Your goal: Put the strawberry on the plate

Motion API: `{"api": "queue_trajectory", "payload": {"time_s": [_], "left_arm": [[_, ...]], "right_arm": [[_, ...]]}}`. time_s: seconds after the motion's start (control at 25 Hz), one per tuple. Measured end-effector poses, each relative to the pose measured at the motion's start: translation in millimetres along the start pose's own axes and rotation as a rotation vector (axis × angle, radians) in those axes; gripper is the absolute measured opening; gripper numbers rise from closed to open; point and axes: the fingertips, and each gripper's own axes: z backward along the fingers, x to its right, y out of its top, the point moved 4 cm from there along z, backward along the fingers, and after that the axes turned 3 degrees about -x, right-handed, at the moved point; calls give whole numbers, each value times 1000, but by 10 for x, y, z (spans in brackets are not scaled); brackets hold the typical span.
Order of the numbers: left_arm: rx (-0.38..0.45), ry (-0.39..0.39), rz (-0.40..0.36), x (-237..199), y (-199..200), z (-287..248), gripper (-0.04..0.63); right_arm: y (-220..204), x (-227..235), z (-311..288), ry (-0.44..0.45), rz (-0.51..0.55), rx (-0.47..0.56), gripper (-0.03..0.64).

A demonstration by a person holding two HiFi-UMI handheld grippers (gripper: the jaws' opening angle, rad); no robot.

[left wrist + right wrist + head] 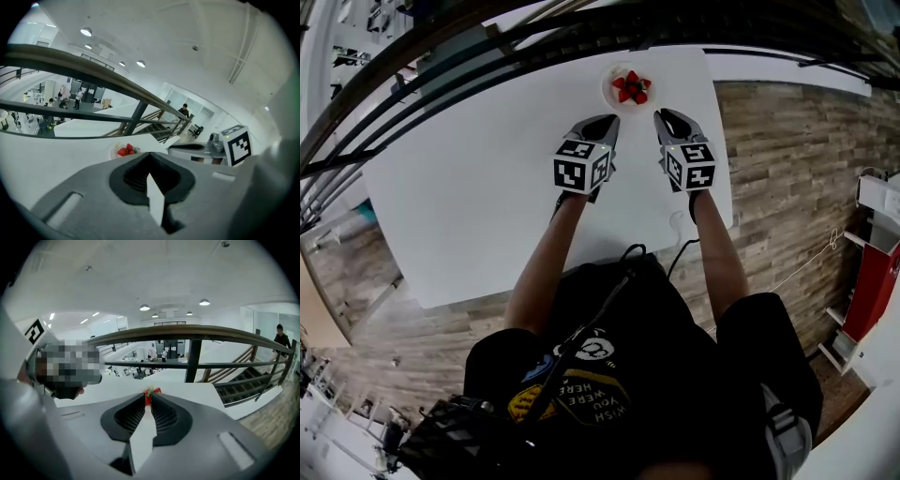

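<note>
The right gripper [149, 397] has its dark ribbed jaws drawn close, with only a thin slit of white left between the pads and nothing caught in it. Straight past its tips sit the strawberries [151, 392], red with a bit of green showing. The left gripper [150, 154] has its jaws brought together at the tips and is likewise empty. From the left gripper view the strawberries [125, 150] lie a little to the left of its tips, piled on the small white plate [114, 152]. In the head view both grippers hang side by side over the far part of the white table [487, 206], the left gripper [605, 120] and the right gripper [667, 114] aimed at the plate [609, 89] near the table's far edge but apart from it. Each carries a marker cube [581, 165] printed with bold black-and-white squares and no letters. The plate holds several strawberries [630, 87]. The person's bare forearms run back to a black T-shirt [600, 375], whose yellow print reads "WISH YOU WERE HERE", upside down from this camera. A dark cable [581, 333] trails across the chest. Beyond the table are a wood-plank floor [787, 169] and a dark railing [187, 333], and a figure in black [184, 110] stands by a staircase.
</note>
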Motion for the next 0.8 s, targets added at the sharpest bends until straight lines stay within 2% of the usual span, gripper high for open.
{"api": "queue_trajectory", "payload": {"time_s": [0.16,0.32,0.56,0.72,0.8], "left_arm": [[30,15,-61,320,24,212,0],[77,16,-98,689,7,514,0],[105,-1,-168,1159,-43,825,0],[104,-13,-228,1491,-274,1255,2],[111,-1,-229,1563,-436,1487,2]], "right_arm": [[80,-123,571,-9,-44,100,22],[33,-319,1100,-1,-47,135,21],[-6,-580,1777,18,-142,234,8],[-19,-895,2151,47,-171,280,5],[-77,-1116,2295,59,-172,281,5]]}}
